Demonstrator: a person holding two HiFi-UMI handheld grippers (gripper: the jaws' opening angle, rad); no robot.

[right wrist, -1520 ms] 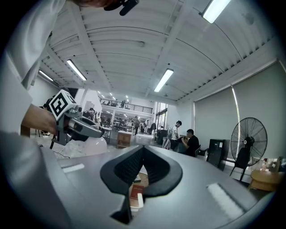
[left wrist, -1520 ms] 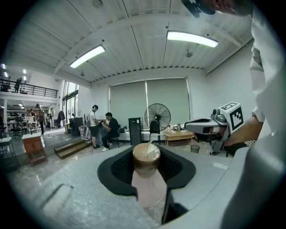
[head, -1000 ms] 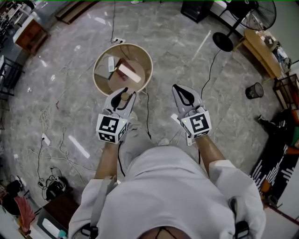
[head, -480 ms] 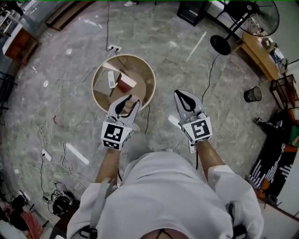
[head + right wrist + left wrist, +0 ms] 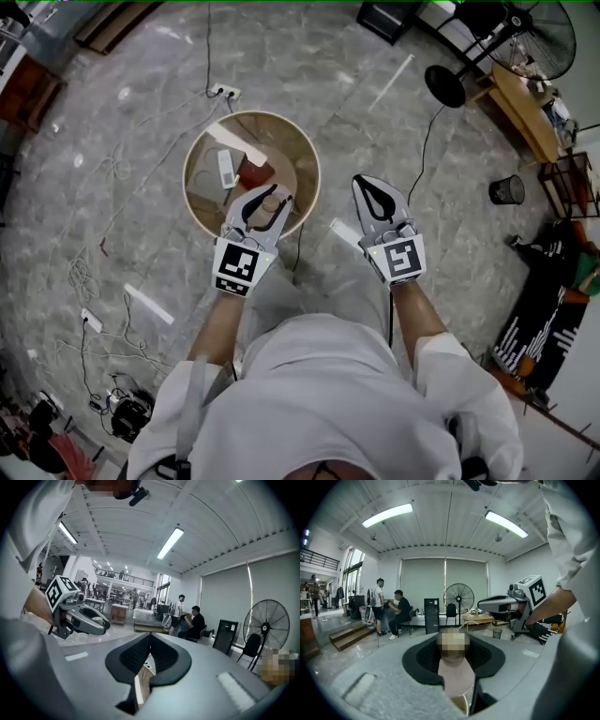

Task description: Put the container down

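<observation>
1. Marble floor [image 5: 141, 141] below in the head view: left gripper [image 5: 269, 199] is clamped on the near rim of the round tan container [image 5: 305, 169], which lies beyond its jaws. Right gripper [image 5: 367, 183] sits just right, apart.
2. Left gripper view: jaws part-closed on that rim.
3. Right gripper view: jaws together, empty, so lowering looks like the left's job.

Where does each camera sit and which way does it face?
Head view: on the person's head, facing steeply down at the floor, the container, both forearms and shirt.
Left gripper view: on the left gripper, facing along its jaws into the hall; the right gripper shows at right.
Right gripper view: on the right gripper likewise; left gripper at left.
Shared: both gripper views catch the standing fan.
</observation>
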